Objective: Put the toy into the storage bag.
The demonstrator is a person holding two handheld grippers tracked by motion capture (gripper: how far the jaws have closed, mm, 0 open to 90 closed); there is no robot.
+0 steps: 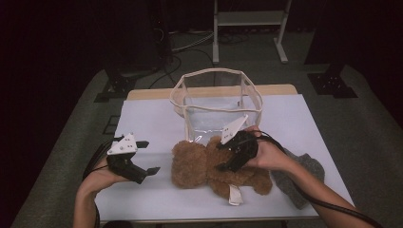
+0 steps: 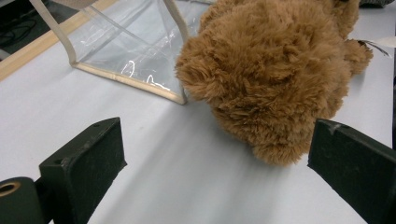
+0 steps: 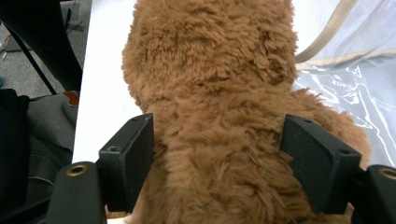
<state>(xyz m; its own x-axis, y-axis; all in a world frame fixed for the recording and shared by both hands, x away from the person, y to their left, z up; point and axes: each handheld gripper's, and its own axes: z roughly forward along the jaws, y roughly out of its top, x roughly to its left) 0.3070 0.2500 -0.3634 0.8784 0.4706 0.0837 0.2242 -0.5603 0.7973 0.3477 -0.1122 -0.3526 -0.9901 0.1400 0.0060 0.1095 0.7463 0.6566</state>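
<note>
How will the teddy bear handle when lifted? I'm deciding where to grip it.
The teddy bear looks plush and thick-furred, so probably light and squashy, unlikely to slip. Lying sprawled, its head and legs will likely droop. The right gripper straddles its body, jaws wide, a sensible middle hold.

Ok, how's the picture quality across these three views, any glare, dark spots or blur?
High view: dim, surroundings nearly black, table lit. Left gripper view: bright white glare streaks on the clear bag, teddy bear sharp. Right gripper view: fur crisp, bag plastic glinting at right, jaws slightly soft.

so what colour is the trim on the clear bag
Cream or beige trim on the clear bag, best seen in the high view.
</note>
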